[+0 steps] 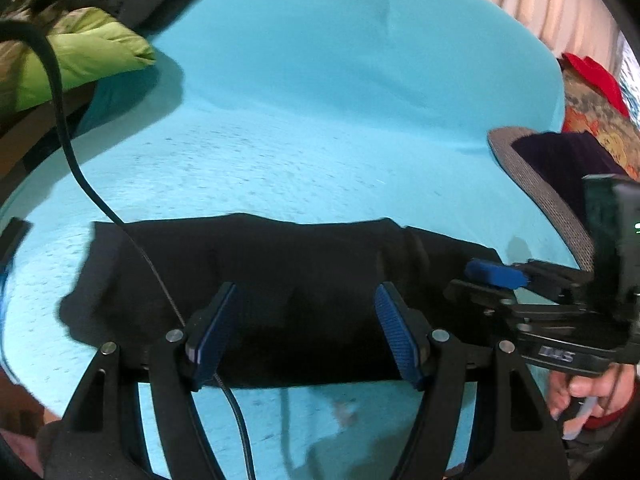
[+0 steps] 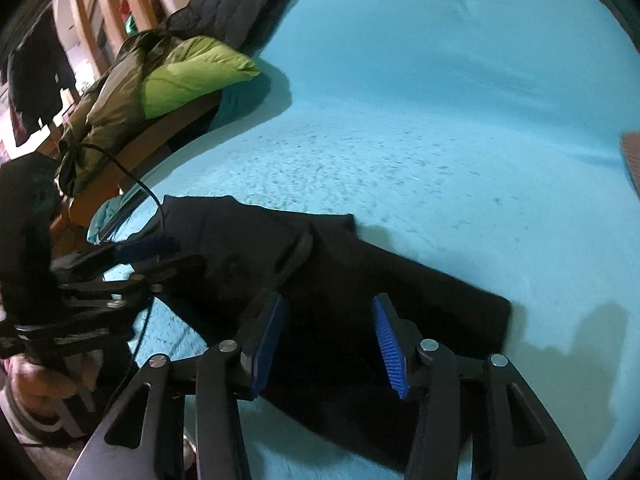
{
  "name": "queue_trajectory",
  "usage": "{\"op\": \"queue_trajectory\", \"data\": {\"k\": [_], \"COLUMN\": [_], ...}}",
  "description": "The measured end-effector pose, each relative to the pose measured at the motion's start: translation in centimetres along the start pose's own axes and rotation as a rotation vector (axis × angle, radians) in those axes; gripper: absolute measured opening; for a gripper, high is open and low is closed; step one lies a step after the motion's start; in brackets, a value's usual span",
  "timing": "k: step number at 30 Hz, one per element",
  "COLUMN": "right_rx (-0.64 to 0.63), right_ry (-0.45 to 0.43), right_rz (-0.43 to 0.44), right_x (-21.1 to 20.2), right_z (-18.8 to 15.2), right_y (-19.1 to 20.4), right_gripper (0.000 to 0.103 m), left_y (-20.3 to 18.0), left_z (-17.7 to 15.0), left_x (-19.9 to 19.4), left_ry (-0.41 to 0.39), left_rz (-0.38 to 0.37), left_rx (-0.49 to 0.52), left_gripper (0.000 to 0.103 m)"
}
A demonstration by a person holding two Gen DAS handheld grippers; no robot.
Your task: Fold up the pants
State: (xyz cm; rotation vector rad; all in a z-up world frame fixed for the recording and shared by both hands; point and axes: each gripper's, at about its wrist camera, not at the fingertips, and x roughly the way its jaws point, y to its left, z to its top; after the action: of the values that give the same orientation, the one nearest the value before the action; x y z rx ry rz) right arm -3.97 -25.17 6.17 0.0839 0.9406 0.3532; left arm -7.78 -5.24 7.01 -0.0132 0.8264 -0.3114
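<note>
The black pants [image 1: 260,280] lie folded into a flat rectangle on the turquoise bed sheet [image 1: 320,100]; they also show in the right wrist view [image 2: 360,300]. My left gripper [image 1: 306,332] is open and empty, hovering over the pants' near edge. My right gripper [image 2: 328,344] is open and empty above the pants' right part. The right gripper shows in the left wrist view [image 1: 496,274] at the pants' right end. The left gripper shows in the right wrist view [image 2: 148,246] over their left end.
A green and black pile of jackets [image 1: 80,40] lies at the far left of the bed, also in the right wrist view [image 2: 180,72]. A black cable [image 1: 80,168] hangs across the left. A grey-edged dark basket [image 1: 552,184] and red and patterned cloth [image 1: 592,92] are at the right.
</note>
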Motion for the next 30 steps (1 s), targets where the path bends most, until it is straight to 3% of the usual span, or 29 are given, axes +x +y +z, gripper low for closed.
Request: {"op": "queue_trajectory", "data": {"k": [3, 14, 19, 21, 30], "right_rx": [-0.008, -0.038, -0.042, -0.076, -0.074], "right_ry": [0.059, 0.005, 0.087, 0.074, 0.018], "right_rz": [0.014, -0.007, 0.007, -0.023, 0.027], "right_x": [2.4, 1.2, 3.6, 3.3, 1.1], "right_z": [0.0, 1.2, 0.4, 0.3, 1.1], "right_y": [0.4, 1.6, 1.8, 2.5, 3.3], "right_gripper": [0.052, 0.057, 0.060, 0.060, 0.064], "left_y": [2.2, 9.4, 10.3, 10.2, 10.2], "left_z": [-0.2, -1.9, -2.5, -3.0, -3.4], "left_x": [-1.7, -5.2, -4.3, -3.7, -3.0], "left_ry": [-0.026, -0.070, -0.044, -0.023, -0.003], "left_rz": [0.038, 0.110, 0.104, 0.101, 0.109], "left_rx": [-0.039, -0.207, -0.250, -0.250, -0.245], "left_gripper": [0.070, 0.075, 0.083, 0.083, 0.083]}}
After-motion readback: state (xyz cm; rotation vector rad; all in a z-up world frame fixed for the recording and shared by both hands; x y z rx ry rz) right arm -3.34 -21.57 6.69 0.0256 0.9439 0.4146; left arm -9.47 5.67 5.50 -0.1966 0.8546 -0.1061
